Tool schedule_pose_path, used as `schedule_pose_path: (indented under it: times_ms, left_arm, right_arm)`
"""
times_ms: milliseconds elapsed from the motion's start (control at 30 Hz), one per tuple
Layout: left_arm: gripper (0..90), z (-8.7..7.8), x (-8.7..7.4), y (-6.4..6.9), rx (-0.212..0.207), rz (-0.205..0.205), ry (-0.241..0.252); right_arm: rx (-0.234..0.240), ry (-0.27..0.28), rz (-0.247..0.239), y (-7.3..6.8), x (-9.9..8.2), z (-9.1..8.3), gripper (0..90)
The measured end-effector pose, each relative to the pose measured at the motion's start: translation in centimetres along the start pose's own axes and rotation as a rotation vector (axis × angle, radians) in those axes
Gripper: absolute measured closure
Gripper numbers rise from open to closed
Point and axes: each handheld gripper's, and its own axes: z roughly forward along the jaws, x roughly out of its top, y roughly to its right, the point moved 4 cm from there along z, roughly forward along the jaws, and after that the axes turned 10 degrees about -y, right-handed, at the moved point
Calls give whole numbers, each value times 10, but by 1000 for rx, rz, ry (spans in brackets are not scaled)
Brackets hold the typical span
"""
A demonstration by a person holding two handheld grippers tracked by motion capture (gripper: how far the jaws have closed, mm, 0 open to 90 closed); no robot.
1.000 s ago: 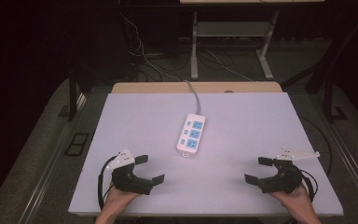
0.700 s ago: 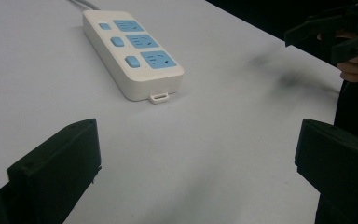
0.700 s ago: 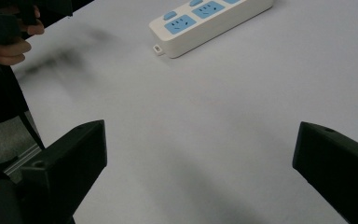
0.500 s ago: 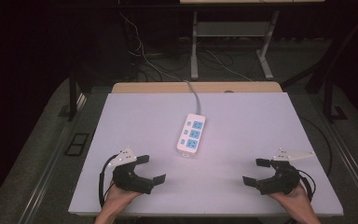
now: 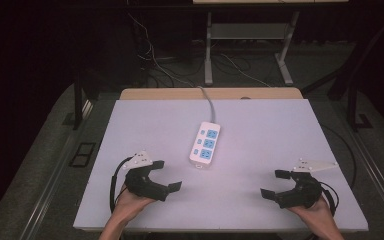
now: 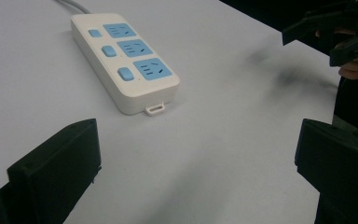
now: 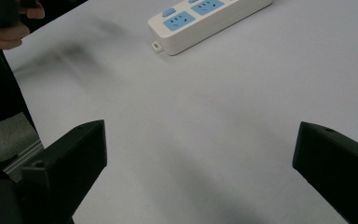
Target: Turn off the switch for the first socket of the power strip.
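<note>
Two hand-held grippers rest low over a pale table, each with its black jaws spread wide and nothing between them. The left gripper [image 5: 166, 175], gripped in a hand [image 5: 129, 202] that enters from the near edge, sits at the table's near left and points inward toward the middle; a grey three-cornered plate tops it and a dark cable loops behind. The right gripper [image 5: 275, 184], held in the other hand [image 5: 314, 212], mirrors it at the near right, its jaws opening toward the centre as well, with its own grey plate above. Between and beyond them, near the middle of the table [image 5: 260, 130], lies a white power strip [image 5: 205, 144] with three blue sockets and three small blue switches, flat on the surface and set lengthwise away from the person, slightly angled. Its grey cord [image 5: 208, 102] runs off the far edge of the table. The strip is clear of both grippers, nearer to the left one. In the left gripper view the strip [image 6: 126, 58] lies ahead and to the left of the open jaws, its small hanging tab facing the camera, while the other gripper shows at upper right. In the right gripper view the strip's tab end [image 7: 200, 21] shows at the top.
</note>
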Motion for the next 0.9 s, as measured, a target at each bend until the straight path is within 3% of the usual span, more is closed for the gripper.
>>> schedule_pose_path:
  times_ms: [900]
  left_arm:
    - [0,4,42,-19,9,41,-78]
  right_arm:
    - [-4,-3,-3,2,-1,0,27]
